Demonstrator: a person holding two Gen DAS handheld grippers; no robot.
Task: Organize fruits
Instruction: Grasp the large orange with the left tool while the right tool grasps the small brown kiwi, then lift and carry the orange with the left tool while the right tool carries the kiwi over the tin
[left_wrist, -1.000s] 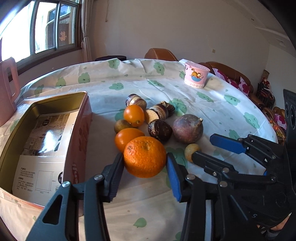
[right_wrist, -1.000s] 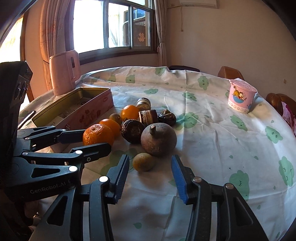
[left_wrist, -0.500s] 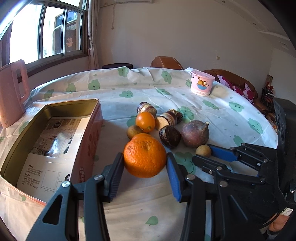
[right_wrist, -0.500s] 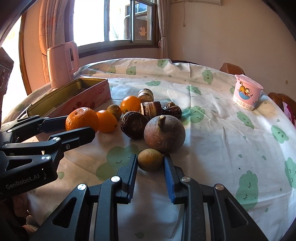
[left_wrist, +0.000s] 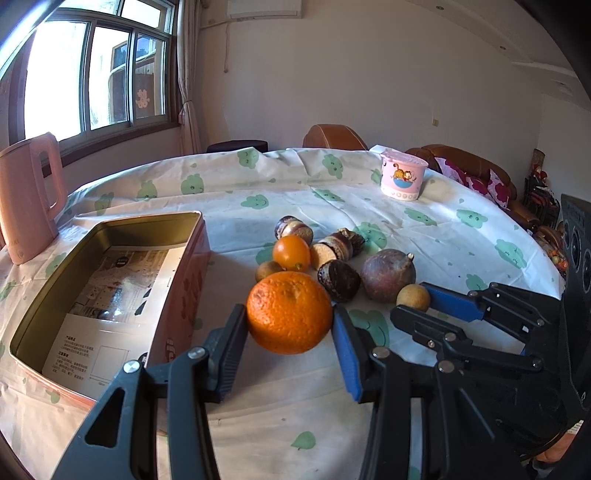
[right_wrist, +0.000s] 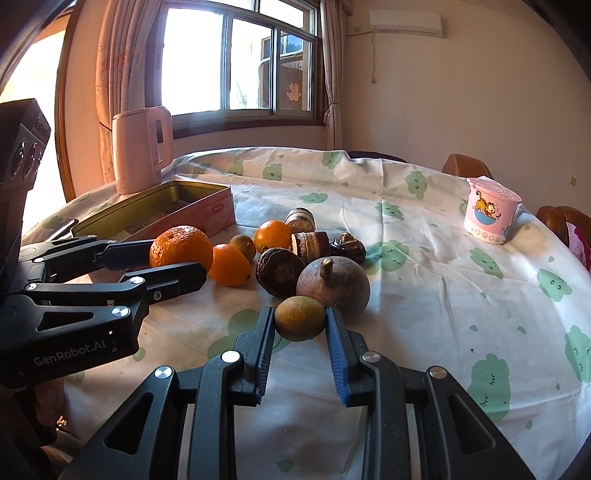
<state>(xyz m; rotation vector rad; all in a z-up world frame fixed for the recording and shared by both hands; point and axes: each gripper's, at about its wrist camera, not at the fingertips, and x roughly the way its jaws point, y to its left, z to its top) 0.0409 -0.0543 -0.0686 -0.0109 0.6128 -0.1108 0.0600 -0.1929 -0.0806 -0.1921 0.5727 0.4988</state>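
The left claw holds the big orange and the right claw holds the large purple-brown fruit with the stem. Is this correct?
Not quite. The left claw does hold the big orange, but the right claw holds the small yellow-green fruit; the right wrist view shows this.

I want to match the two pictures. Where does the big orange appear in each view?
Left wrist view: the big orange is at lower centre, held between the left claw's fingers.
Right wrist view: it is at middle left, in that same claw, in front of the tin box.
Shared landmark: the pink cup at the far right of the table.
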